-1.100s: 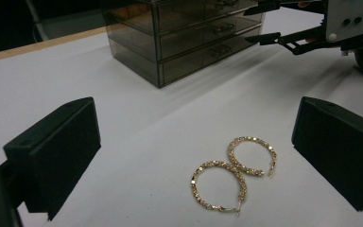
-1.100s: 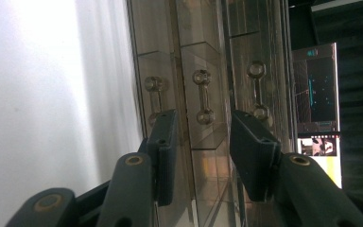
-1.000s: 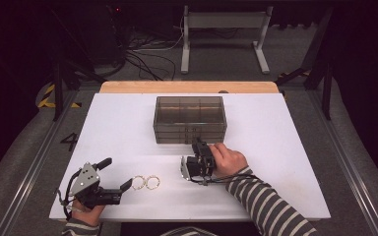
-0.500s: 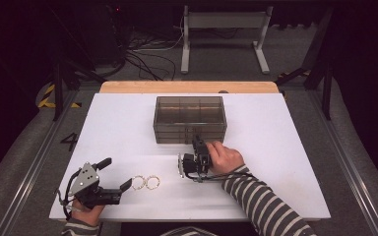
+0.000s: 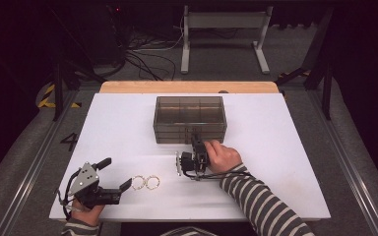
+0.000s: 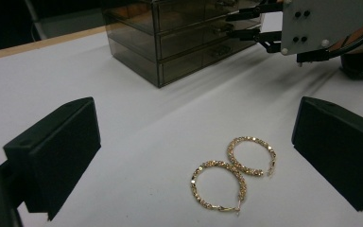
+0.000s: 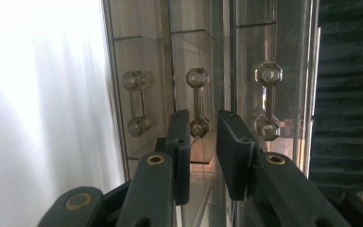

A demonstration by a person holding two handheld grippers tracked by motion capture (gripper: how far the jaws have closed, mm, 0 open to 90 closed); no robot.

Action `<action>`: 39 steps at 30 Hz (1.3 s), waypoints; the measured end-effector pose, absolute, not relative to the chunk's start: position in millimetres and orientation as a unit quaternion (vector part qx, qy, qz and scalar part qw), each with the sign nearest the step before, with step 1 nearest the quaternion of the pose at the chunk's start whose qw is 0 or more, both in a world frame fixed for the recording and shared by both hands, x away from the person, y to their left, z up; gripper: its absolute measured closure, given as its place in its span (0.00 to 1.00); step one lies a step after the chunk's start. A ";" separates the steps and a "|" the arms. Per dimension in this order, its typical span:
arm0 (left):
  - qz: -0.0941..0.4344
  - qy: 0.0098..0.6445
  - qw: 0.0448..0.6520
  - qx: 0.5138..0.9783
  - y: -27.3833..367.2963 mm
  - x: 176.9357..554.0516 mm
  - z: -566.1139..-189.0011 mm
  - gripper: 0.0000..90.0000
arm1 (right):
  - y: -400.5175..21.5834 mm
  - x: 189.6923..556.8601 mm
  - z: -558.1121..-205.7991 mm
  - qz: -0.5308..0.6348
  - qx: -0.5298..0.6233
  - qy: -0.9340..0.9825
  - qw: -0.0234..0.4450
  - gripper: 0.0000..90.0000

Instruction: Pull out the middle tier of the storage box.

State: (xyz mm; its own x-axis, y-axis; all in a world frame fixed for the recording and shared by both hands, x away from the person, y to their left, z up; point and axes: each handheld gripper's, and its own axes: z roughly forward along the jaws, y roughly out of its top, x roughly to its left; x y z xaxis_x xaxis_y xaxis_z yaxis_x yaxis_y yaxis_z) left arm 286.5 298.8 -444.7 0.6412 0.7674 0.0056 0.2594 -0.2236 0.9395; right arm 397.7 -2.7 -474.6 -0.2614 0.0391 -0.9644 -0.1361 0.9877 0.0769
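Two gold hoops [image 6: 231, 172] lie flat and touching on the white table [image 5: 285, 128], low and left of middle in the high view. The left gripper [image 6: 194, 156] sits just left of them with its fingers wide apart and nothing between them; in its own view the hoops lie just ahead, a bit right of middle. The right gripper [image 7: 203, 137] is turned on its side at the front of the smoky drawer box [image 5: 189, 118], which stands in the middle of the table. Its jaws have just been closing, and the middle drawer's handle [image 7: 197, 101] stands in the narrow gap between them. The lower knob of that handle pokes in between the pads, and they look clamped on it. In the right gripper view the handle is a clear bar that runs up and down, and the pads stand on its two sides. So the right hand [image 5: 221, 156] is the near one for the drawer. I think the next move is a straight pull away from the box, toward the bottom of the high view. The hoops are nearer the left hand.
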 end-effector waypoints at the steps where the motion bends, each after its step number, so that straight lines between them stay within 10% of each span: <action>1: 0.245 0.345 0.518 0.743 298.8 286.5 -444.7 0.03 | -2.5 397.6 -474.6 0.071 -0.030 0.792 0.606 0.84; 39: 0.242 0.348 0.520 0.742 297.8 286.6 -445.2 0.03 | -2.7 384.1 -467.1 0.079 -0.024 0.801 0.592 0.89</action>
